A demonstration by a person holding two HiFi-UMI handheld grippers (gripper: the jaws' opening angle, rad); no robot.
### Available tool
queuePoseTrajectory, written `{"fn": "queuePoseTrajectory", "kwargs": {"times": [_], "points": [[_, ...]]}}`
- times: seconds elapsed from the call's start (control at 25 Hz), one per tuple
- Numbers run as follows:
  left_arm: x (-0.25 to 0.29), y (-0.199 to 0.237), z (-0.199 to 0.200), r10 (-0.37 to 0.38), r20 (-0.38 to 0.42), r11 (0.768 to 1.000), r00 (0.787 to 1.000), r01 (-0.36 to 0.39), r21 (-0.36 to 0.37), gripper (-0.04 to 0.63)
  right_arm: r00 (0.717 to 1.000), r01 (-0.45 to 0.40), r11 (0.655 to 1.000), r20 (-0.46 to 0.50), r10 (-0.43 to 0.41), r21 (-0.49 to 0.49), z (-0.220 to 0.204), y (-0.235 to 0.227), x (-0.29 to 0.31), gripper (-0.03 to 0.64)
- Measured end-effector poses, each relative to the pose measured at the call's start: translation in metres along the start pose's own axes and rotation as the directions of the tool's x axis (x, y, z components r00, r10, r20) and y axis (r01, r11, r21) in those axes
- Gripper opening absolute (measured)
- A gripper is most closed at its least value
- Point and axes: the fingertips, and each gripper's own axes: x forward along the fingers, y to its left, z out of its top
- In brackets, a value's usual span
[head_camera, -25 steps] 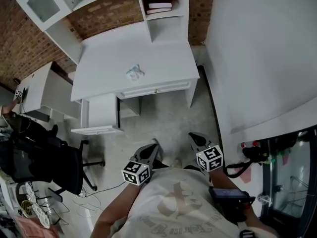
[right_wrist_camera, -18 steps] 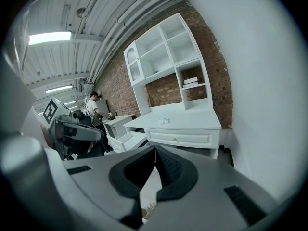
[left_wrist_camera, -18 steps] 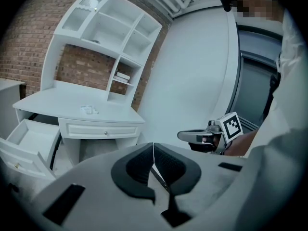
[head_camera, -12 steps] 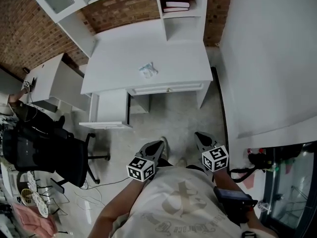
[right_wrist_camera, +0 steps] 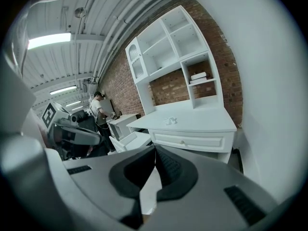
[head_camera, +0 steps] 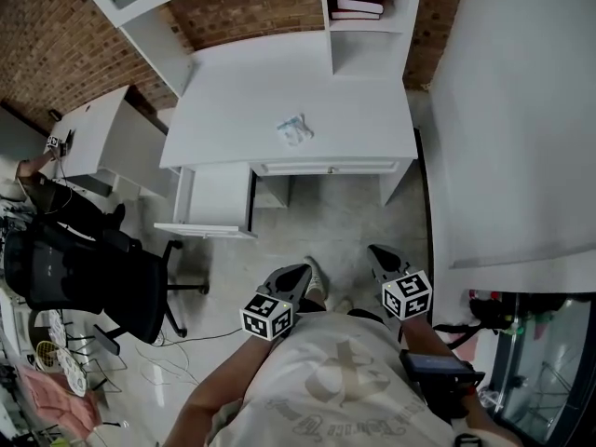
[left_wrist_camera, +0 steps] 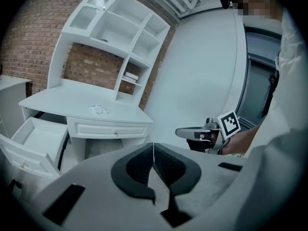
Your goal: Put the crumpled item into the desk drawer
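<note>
Observed left gripper (left_wrist_camera: 153, 149) clenched on nothing; right gripper (right_wrist_camera: 155, 151) likewise clenched, empty. Located crumpled item (head_camera: 294, 130) on desk (head_camera: 244, 82) top, at 12 o'clock, well apart from both. Found drawer (head_camera: 220, 199) standing open at item's 7 o'clock.

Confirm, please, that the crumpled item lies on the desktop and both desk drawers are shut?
Not quite. The crumpled item does lie on the desktop, but only the centre drawer is shut; the left drawer stands pulled open, as the head view shows.

Left gripper (head_camera: 298, 270) and right gripper (head_camera: 375, 251) are held side by side before the torso, jaws together and empty, tilted slightly downward.
</note>
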Motion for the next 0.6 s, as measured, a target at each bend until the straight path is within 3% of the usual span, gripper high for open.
{"fn": "queuePoseTrajectory", "kwargs": {"times": [0.6], "points": [[0.025, 0.053, 0.042, 0.001, 0.023, 1.0, 1.0, -0.001, -0.008, 0.023, 1.0, -0.013, 1.0, -0.01, 0.013, -0.009, 0.04, -0.015, 0.055, 0.023]]}}
